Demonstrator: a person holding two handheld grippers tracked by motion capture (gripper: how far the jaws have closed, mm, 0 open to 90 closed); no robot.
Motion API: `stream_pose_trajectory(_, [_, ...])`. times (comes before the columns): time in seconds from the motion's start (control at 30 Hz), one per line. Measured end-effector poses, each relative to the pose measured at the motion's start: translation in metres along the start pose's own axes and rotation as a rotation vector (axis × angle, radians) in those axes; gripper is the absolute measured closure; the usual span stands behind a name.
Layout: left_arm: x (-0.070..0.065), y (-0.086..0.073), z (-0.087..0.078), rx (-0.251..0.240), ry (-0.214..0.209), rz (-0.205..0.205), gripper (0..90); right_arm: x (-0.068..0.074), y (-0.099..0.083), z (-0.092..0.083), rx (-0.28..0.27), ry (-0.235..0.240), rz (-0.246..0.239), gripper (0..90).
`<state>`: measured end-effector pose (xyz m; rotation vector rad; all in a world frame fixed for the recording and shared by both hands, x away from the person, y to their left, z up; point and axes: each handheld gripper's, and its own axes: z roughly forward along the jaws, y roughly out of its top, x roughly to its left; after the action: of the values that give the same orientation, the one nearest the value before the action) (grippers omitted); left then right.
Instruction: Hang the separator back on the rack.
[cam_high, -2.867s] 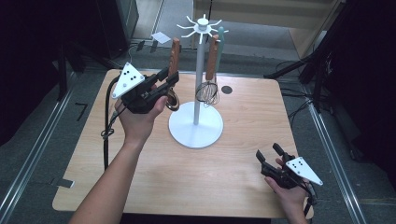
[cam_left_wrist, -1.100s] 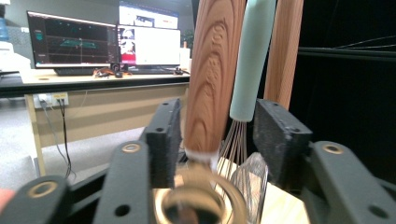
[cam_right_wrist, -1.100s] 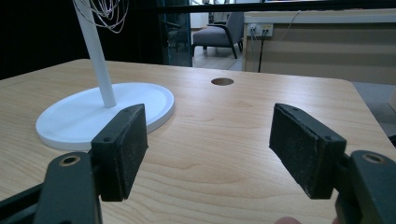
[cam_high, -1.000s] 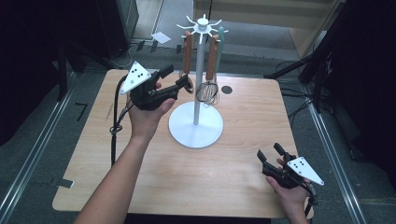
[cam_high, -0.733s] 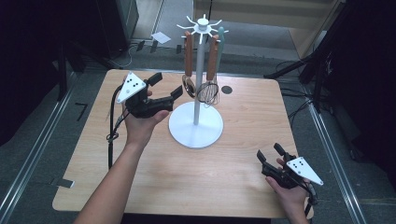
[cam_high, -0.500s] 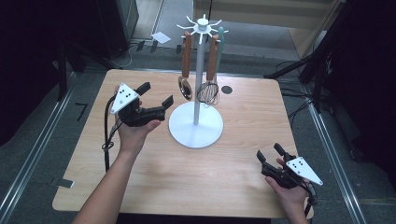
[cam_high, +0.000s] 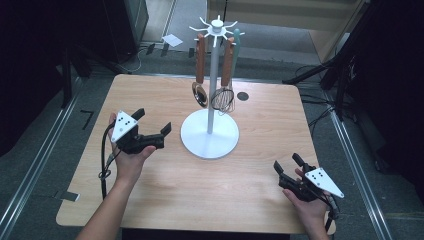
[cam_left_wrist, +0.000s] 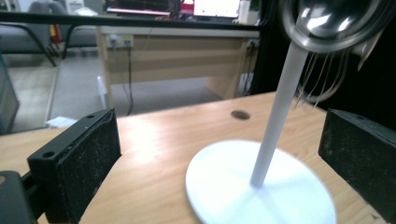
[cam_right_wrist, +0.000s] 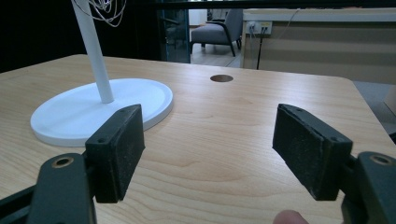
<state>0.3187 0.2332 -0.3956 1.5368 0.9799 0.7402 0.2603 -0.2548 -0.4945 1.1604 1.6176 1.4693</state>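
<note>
While the wooden-handled steel ladle (cam_high: 199, 75) is hanging on the white utensil stand (cam_high: 210, 135) ahead, the left gripper (cam_high: 152, 131), just released, is gaping empty; hanging looks finished.

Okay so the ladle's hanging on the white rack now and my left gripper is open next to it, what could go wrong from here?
1. The left gripper, jaws just opened and empty, sits close to the rack's base; a careless sweep could nudge the rack.
2. The ladle hangs beside the whisk; if it swings, they could knock together.
</note>
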Motion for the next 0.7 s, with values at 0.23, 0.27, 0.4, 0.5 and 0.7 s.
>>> stream_pose_trajectory(0.23, [0.013, -0.029, -0.012, 0.026, 0.009, -0.048, 0.0, 0.0, 0.0, 0.0, 0.002, -0.005, -0.009, 25.9])
stream_pose_trajectory(0.27, [0.014, -0.032, -0.014, 0.028, 0.018, -0.047, 0.0, 0.0, -0.001, 0.0, 0.002, -0.004, -0.008, 26.0])
stream_pose_trajectory(0.4, [0.02, -0.046, -0.021, 0.038, 0.048, -0.051, 0.0, 0.0, -0.001, 0.001, 0.004, -0.005, -0.005, 26.1])
stream_pose_trajectory(0.5, [0.025, -0.056, -0.024, 0.071, 0.067, -0.067, 0.0, 0.001, -0.001, 0.002, 0.005, -0.004, -0.009, 26.1])
stream_pose_trajectory(0.7, [0.034, -0.064, -0.033, 0.067, 0.102, -0.092, 0.0, 0.001, -0.001, 0.002, 0.008, -0.003, -0.008, 26.2])
